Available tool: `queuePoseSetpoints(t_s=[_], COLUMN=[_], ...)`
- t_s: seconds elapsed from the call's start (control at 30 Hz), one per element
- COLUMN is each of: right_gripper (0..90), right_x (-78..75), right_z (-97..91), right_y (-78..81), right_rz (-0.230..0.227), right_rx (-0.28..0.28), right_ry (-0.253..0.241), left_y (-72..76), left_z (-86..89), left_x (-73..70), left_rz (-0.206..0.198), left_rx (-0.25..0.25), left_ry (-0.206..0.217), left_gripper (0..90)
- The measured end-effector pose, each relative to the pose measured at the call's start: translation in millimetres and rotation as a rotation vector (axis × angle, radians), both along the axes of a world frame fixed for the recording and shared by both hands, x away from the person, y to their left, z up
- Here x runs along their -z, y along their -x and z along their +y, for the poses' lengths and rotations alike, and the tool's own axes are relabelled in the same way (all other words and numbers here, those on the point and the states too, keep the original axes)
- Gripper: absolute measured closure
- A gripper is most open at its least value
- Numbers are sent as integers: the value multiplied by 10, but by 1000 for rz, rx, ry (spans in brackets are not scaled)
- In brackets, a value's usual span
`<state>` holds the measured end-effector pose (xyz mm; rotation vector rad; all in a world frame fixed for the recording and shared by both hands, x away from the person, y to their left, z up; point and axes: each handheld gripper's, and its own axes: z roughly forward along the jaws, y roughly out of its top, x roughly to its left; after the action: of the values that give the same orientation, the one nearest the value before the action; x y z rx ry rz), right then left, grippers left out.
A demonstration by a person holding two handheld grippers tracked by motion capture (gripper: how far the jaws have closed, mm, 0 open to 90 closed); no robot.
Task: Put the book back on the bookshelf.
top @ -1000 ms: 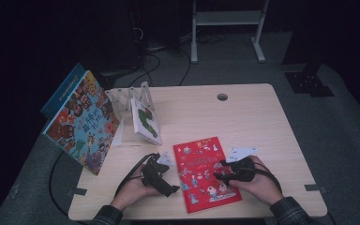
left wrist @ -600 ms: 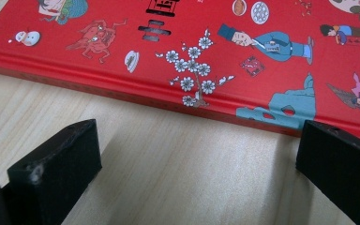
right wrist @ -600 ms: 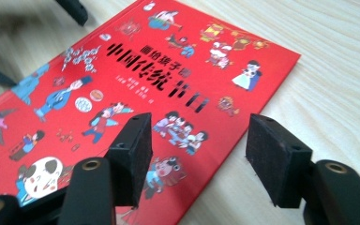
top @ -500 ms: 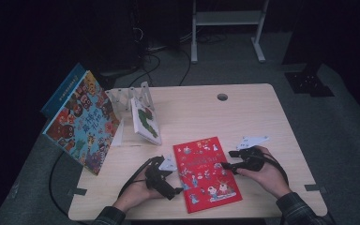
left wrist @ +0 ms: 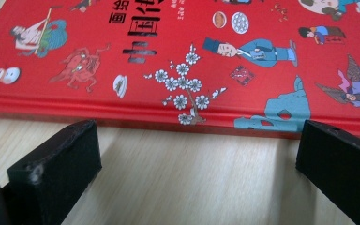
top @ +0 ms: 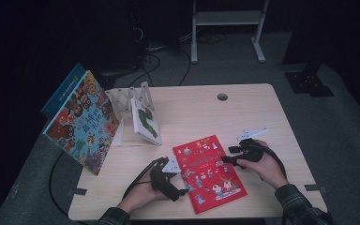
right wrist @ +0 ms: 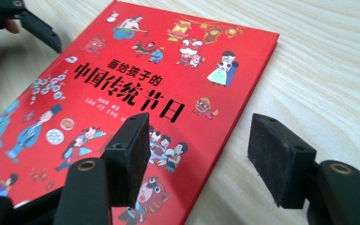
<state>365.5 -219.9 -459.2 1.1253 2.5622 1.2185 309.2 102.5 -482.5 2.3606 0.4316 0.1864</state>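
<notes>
You had the red picture book [top: 208, 172] lying flat, front cover up, on the wooden bench [top: 192, 112], near the front edge and between your two hands. Its long axis ran from the far left toward the near right in the high view, so it sat at a slant to the bench edge. The title line ran across the short way, and its top end pointed away from you and to the left.

Your left tool [top: 180, 187] rested on the bench just beside the book's left long edge. In the left gripper view [left wrist: 201, 154] its jaws stood wide apart with only bare wood between them, and the book's edge lay just beyond the tips, untouched. That tool was released and held nothing.

Your right tool [top: 225, 160] was at the book's right long edge, pointing left across the cover. In the right gripper view [right wrist: 201, 154] one jaw hung over the cover and the other over the bare bench, with the book's edge between them. The jaws had just been opening; the pads pressed on nothing, so that tool was released too.

Farther left, a second picture book [top: 82, 123] leaned over the bench's left edge and a smaller one [top: 146, 121] stood in a clear rack [top: 126, 99].
</notes>
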Motion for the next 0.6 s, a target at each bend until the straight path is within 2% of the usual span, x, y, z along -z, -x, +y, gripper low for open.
queuePoseSetpoints(t_s=[0.13, 0.33, 0.47, 0.6], right_gripper=[396, 420, 438, 477], right_x=[57, 131, 143, 157], right_z=[35, 86, 87, 50], right_y=[-59, -70, -63, -73], right_rz=[12, 58, 54, 85], right_rx=[-6, -14, 10, 45], right_ry=[12, 16, -3, -49], left_y=[3, 5, 5, 2], left_z=[-11, -10, -18, -20], left_x=[12, 28, 28, 28], left_rz=[-5, -13, -13, -12], left_rx=[3, 4, 7, 10], left_ry=[14, 33, 32, 32], left_gripper=[0, 0, 0, 0])
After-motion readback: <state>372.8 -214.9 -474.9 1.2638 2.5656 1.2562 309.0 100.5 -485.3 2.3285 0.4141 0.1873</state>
